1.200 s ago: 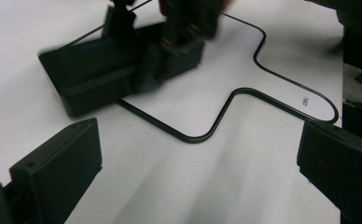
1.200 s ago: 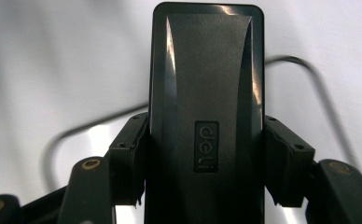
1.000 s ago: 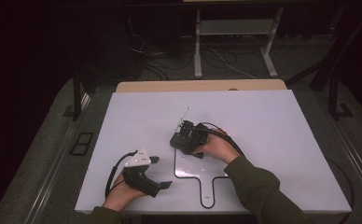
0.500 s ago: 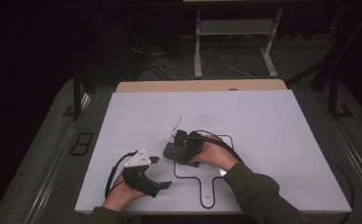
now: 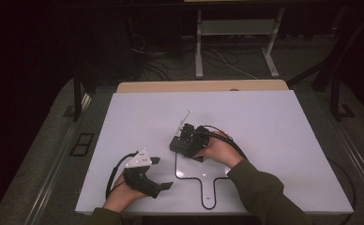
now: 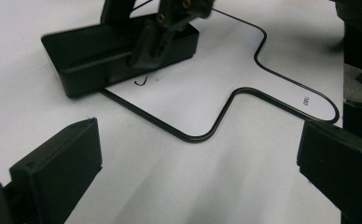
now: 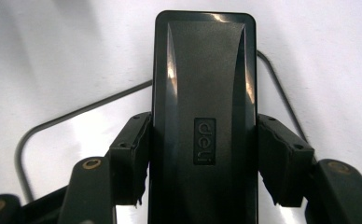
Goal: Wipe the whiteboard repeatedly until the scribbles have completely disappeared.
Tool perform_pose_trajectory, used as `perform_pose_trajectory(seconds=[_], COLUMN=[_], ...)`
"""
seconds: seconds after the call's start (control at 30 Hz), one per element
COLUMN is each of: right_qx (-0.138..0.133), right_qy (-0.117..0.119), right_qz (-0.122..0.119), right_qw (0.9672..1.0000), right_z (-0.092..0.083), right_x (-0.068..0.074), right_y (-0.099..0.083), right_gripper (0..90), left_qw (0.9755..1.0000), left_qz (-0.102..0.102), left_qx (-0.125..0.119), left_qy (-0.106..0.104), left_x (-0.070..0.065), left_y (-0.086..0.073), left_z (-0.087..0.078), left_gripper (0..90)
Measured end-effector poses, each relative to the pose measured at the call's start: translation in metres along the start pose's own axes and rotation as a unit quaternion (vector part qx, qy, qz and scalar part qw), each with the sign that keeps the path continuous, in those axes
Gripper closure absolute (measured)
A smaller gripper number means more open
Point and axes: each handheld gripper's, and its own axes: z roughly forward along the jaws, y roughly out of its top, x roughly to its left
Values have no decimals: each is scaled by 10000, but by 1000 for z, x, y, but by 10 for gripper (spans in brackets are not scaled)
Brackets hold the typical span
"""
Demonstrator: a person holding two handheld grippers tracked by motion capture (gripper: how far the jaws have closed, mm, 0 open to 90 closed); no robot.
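My right gripper (image 7: 200, 161) pinches the black eraser (image 7: 203, 112) over the outline (image 6: 244, 91), not yet released (left gripper (image 5: 160, 173) spread, idle).

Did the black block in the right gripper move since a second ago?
Yes. The black block, clamped in the right gripper, slid left and toward the person across the paddle outline on the white board.
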Motion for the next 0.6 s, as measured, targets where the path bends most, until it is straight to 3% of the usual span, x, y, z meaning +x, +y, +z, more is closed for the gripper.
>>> perform_pose_trajectory(seconds=[0.17,0.23,0.4,0.47,0.6], right_qx=[-12,-41,-49,-44,-1], right_qy=[140,136,-140,-127,-34], right_qz=[-245,-184,44,141,6], right_qw=[9996,9997,9999,9998,10000], right_z=[1,1,1,1,0], right_x=[16,14,-4,-8,4], right_y=[3,3,1,0,2], right_gripper=[388,389,388,389,389], left_qw=[10000,10000,10000,10000,10000], left_qz=[11,3,-1,4,-1], left_qx=[0,-5,2,5,2], left_qy=[15,11,7,6,6], left_x=[0,-1,0,0,0], left_y=[0,0,0,0,0], left_z=[0,0,0,0,0], left_gripper=[0,0,0,0,0])
